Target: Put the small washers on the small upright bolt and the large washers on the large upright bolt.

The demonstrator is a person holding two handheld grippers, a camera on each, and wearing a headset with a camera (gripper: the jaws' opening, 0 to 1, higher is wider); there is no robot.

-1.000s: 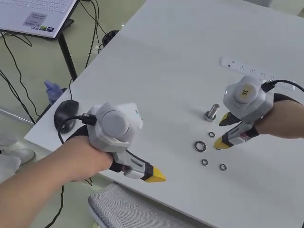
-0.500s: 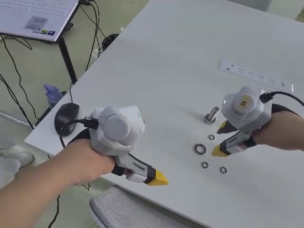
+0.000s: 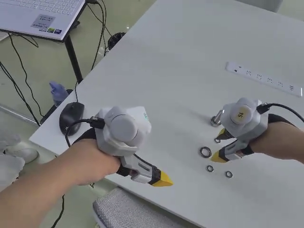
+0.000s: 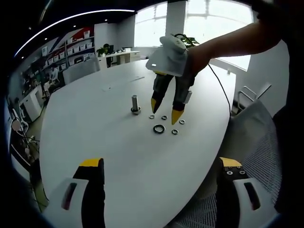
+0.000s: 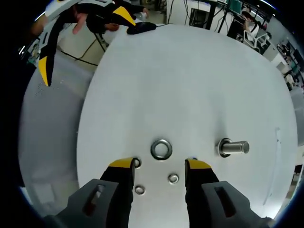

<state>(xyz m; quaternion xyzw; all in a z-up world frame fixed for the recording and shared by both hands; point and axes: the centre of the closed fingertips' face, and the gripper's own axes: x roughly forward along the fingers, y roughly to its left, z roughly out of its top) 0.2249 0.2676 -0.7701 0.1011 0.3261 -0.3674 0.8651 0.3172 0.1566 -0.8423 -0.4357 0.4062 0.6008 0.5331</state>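
**Right claw [image 5: 160,165] is wide open and empty, right over the washers.**

The big washer [image 5: 161,149] lies flat just ahead of the claw's tips, in line with the gap between them. The small washers [image 5: 174,178] lie under that gap and beside one tip. They look like thin, hard metal rings, light and not easy to break. They are probably slippery and tricky to lift off a flat top, so I would pinch one across its outer edge, one jaw on each side. An upright bolt [image 5: 232,147] stands a bit ahead of the claw, off to one side. The table [image 5: 190,71] is white and smooth. The left claw [image 4: 161,163] is open and empty too, well back from the washers near the table's edge. A power strip [image 3: 263,78] lies past the bolt, and a laptop [image 3: 33,14] sits off the table.
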